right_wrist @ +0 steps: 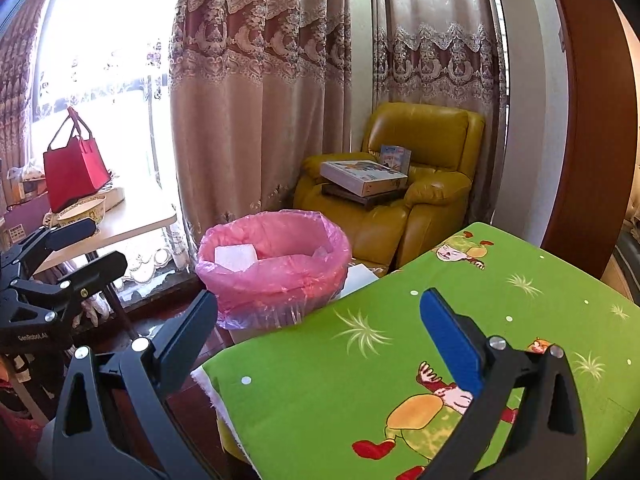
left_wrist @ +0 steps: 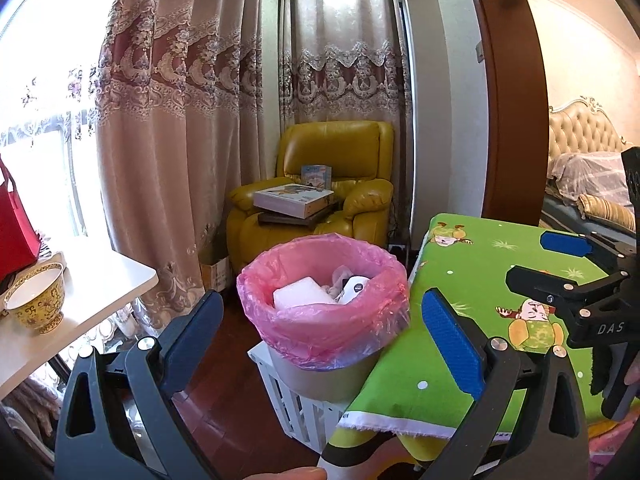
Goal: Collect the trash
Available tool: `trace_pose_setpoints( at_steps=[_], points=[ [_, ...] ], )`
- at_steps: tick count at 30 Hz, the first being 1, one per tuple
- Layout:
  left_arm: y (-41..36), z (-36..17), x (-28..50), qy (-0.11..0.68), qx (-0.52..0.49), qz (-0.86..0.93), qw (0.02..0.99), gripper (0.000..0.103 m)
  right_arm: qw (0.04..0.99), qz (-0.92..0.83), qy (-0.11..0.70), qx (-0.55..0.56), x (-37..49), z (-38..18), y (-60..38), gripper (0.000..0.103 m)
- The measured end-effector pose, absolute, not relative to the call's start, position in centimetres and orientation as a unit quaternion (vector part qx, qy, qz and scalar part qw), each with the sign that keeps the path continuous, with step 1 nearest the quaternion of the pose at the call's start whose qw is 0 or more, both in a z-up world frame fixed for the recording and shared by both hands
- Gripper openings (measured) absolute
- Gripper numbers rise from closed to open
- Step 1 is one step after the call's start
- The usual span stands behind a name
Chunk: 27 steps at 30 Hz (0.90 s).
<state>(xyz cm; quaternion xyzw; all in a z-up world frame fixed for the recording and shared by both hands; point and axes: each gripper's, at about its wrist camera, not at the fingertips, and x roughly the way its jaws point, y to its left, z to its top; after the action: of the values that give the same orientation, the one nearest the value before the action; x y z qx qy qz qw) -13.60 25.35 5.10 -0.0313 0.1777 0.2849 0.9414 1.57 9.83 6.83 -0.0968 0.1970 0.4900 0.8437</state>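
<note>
Right in front of your left gripper (left_wrist: 324,320) sits the trash bin (left_wrist: 320,376), lined with a pink bag (left_wrist: 320,320), perched on a white slatted crate (left_wrist: 296,408) just beside the desk with the green cartoon cloth (left_wrist: 492,280). Inside the bag you've already got a white foam-looking block (left_wrist: 300,294), a white cup-like thing with a dark spot (left_wrist: 354,288) and some crumpled wrapper (left_wrist: 340,276) tucked behind it. Your left jaws are spread wide with nothing between them, bin framed right in the gap. Your right gripper (right_wrist: 320,340) is the same deal, jaws wide and empty, hovering over the near corner of the green cloth (right_wrist: 400,340) with the bin (right_wrist: 276,268) off to its front left. From the left camera you can see the right gripper (left_wrist: 568,264) poking in over the cloth, also spread apart. The cloth itself looks bare of trash as far as both views show. Further back there's a yellow leather armchair (left_wrist: 332,184) with flat boxes (left_wrist: 296,198) stacked on the seat, and off to the left a white side table (left_wrist: 92,284) with a yellow patterned bowl (left_wrist: 36,300) and a red bag (left_wrist: 14,232)
</note>
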Motion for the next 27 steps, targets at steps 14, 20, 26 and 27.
trace_pose_setpoints(
  at_steps=[14,20,26,27],
  points=[
    [25.54,4.83,-13.43,0.184,-0.034,0.282,0.941,0.095,0.845,0.490,0.189,-0.101,1.16,6.82,9.81,0.098],
    [25.50,4.83,-13.42,0.184,-0.034,0.282,0.941,0.095,0.845,0.490,0.191,-0.101,1.12,6.79,9.86,0.098],
    [25.49,4.82,-13.43,0.184,-0.034,0.282,0.941,0.095,0.845,0.490,0.192,-0.102,1.10,6.75,9.92,0.098],
    [25.49,4.83,-13.45,0.184,-0.033,0.282,0.941,0.095,0.845,0.490,0.191,-0.101,1.10,6.77,9.90,0.098]
  ],
)
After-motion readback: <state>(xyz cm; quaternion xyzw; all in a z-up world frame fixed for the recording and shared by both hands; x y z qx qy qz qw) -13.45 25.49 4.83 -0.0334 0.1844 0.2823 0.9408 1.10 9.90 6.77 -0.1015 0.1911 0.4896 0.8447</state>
